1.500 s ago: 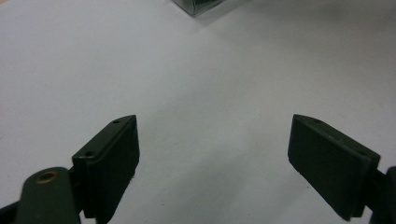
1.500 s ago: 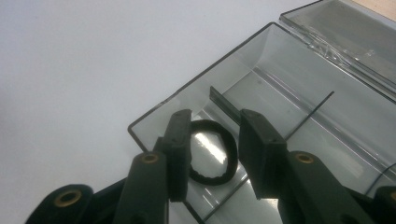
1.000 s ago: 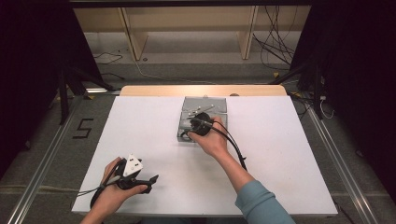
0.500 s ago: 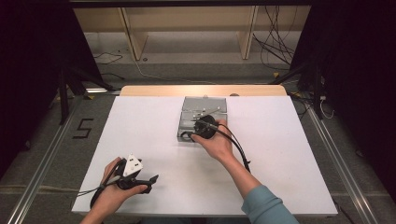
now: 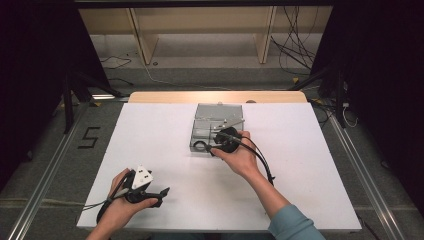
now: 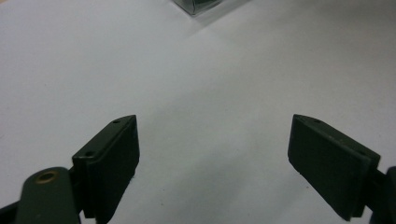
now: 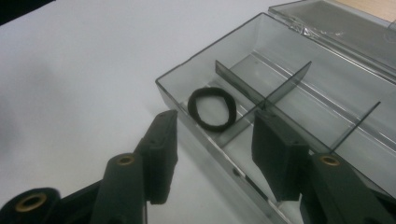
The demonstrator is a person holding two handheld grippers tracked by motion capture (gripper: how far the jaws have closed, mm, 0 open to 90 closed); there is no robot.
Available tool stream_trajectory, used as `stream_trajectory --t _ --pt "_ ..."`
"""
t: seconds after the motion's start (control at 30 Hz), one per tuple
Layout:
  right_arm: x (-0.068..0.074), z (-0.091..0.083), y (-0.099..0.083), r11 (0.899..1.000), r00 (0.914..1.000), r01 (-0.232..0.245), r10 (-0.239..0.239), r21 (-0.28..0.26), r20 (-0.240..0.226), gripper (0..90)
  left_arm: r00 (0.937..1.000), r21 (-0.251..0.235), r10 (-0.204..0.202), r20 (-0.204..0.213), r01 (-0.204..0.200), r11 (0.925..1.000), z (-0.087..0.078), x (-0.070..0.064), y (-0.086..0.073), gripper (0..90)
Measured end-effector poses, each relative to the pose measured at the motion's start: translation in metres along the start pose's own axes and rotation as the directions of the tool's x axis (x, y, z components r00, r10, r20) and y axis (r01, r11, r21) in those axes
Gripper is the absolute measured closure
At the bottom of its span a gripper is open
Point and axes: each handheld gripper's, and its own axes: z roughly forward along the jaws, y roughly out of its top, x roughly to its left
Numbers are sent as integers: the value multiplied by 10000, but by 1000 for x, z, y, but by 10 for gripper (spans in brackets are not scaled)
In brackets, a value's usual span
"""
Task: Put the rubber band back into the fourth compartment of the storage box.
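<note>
In the high view the box [image 5: 217,127] sits just above the middle of the frame on the white table [image 5: 310,165], its lid laid open toward the top edge. It is clear grey plastic, split by thin dividers into several compartments. A black band [image 5: 200,146], a closed loop, lies flat in the compartment at the box's lower left corner in that view. In the right gripper view the band [image 7: 212,108] rests in the near corner compartment, close beside a divider, and the box wall [image 7: 205,135] runs across the middle of the frame.

The right hand-held gripper [image 5: 220,145] is at the box's lower edge, near the centre of the high view, held in the person's right hand [image 5: 242,160]. In its own view the right hand-held gripper [image 7: 212,154] has its jaws apart and empty; one jaw is over the table outside the box wall, the other over the inside of the box, with the band just beyond them and untouched.

The left hand-held gripper [image 5: 150,192] is in the lower left of the high view, low over bare table, well apart from the box. In its own view the left hand-held gripper [image 6: 212,154] has jaws spread wide with nothing between them, and a corner of the box [image 6: 198,5] shows at the top edge.
</note>
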Motion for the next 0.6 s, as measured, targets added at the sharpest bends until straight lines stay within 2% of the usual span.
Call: stream_trajectory --t 0.23,0.6 --pt "-5 -11 -11 9999 9999 99 -100 -58 -86 498 10000 7 -4 -11 4 10000 0 0 0 164" --pt "-13 -32 -28 10000 9998 35 -34 -63 187 438 10000 14 2 -36 -2 10000 0 0 0 164"
